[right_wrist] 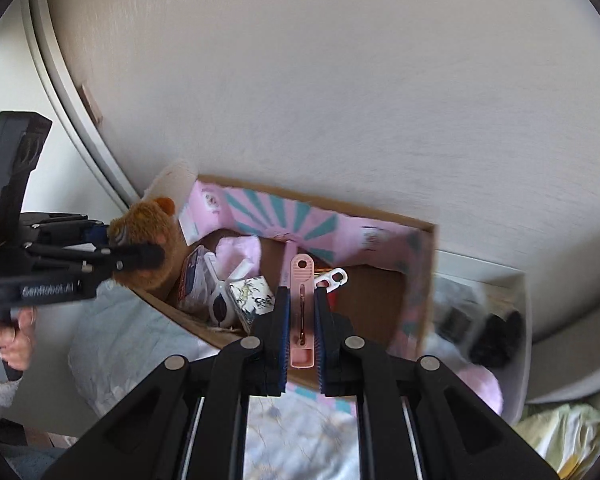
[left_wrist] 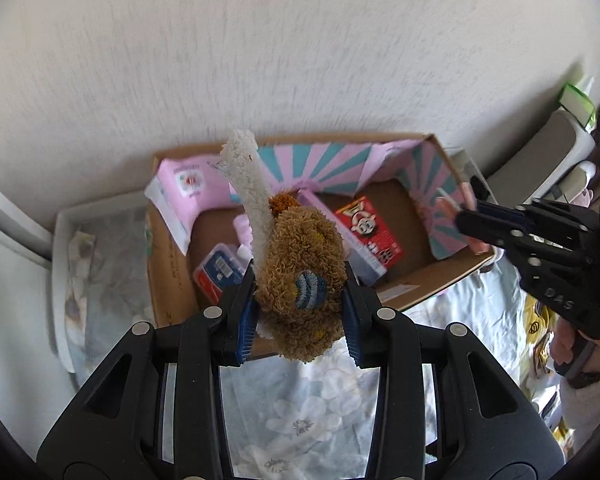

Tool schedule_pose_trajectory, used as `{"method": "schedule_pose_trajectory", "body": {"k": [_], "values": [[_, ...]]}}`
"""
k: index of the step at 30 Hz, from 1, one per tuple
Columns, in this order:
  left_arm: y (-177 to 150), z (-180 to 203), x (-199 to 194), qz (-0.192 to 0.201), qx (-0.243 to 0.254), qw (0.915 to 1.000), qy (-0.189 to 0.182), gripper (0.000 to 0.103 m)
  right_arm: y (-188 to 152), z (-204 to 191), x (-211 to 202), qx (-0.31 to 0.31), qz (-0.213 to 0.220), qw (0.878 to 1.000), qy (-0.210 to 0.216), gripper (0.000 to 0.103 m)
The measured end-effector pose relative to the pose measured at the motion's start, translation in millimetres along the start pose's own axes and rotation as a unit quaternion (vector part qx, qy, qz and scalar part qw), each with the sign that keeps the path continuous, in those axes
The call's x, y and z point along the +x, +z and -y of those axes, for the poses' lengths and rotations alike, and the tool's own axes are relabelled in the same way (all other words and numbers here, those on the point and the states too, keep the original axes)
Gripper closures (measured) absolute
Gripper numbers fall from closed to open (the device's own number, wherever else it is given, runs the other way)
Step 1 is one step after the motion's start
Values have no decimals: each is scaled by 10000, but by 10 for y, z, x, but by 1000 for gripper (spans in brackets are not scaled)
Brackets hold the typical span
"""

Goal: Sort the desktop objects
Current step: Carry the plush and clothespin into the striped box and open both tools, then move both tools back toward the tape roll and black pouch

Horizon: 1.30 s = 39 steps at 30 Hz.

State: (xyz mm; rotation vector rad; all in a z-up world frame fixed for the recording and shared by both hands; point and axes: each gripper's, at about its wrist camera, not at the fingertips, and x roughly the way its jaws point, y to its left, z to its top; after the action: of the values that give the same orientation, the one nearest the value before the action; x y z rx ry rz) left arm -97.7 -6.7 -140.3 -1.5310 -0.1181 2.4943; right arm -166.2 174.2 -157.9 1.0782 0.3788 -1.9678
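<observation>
- Left wrist view: left gripper clamped on a brown fuzzy plush toy, blue pads pressed into its sides at 9 and 3 o'clock.
- Showed a white fuzzy strip rising from the toy toward 11 o'clock, with a blue stitched patch on the brown pile.
- Held the toy above the near edge of a cardboard box lined with pink and teal rays, the box against the pale wall.
- Inside the box: a red printed carton at 2 o'clock of the toy, a blue and red pack at 9 o'clock, a pink packet at 11 o'clock.
- Right gripper reached in from 3 o'clock at the box's right wall, pinching something pink; little of it visible here.
- Flowered cloth lay under the box at 6 o'clock.
- Right wrist view: right gripper closed on a flat pink clip-like strip, lengthwise between the blue pads, its tip toward 12 o'clock.
- Hung over the box's near rim, a white ring-tab piece just at 1 o'clock of the strip.
- At 9 to 10 o'clock of the strip: a small printed cube, a clear pack, a pink soft lump.
- Left gripper at 9 o'clock, squeezing the plush toy at the box's left corner; a hand on its grip.
</observation>
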Motion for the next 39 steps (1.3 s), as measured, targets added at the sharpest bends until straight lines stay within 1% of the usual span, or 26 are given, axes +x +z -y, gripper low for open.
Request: {"method": "schedule_pose_trajectory", "body": {"k": [4,8,9,10,11,12,13,14,15,17,18,21,28,33,39], "values": [[-45,-81,168,-123,-55,9999,-44,70,44,-75,290,-78,-234,9997,68,93],[-56,-88,231,-187,-88,9998,-67,70,70,-86,431,-81,-309,9994,108,93],[-56,-95,236,-189,-94,9997,-111,68,80,-87,448,-79,-320,9994,101,93],[-50,-99,225,-153,-109,9995,-267,65,94,-86,460,-79,-331,9994,97,93],[-39,-94,184,-79,-128,9989,-437,56,110,-84,471,-77,-350,9993,122,92],[-26,-89,130,11,-151,9986,-500,31,126,-85,478,-68,-368,9992,137,83],[-12,-81,81,82,-158,9990,-412,14,140,-82,474,-46,-376,9992,113,75],[-4,-77,31,166,-145,9994,-274,1,152,-73,458,-10,-373,9993,45,52],[-1,-81,-31,300,-124,9994,-122,0,158,-54,412,50,-298,9995,-41,36],[1,-114,-129,410,-91,9991,98,0,151,-2,284,198,-26,9998,-54,29],[-5,-144,-165,395,-87,9989,251,0,146,28,217,284,64,9996,-42,27],[-30,-231,-248,419,-118,9982,401,0,111,106,67,451,183,9987,-170,27],[-213,-362,-424,344,-214,9977,540,0,-48,248,-156,793,274,9961,-282,27],[-343,-340,-506,286,-213,9981,504,0,-151,333,-365,945,418,9939,-387,27],[-480,-205,-659,338,-40,9982,493,0,-340,462,-703,1095,528,9911,-548,27]]}}
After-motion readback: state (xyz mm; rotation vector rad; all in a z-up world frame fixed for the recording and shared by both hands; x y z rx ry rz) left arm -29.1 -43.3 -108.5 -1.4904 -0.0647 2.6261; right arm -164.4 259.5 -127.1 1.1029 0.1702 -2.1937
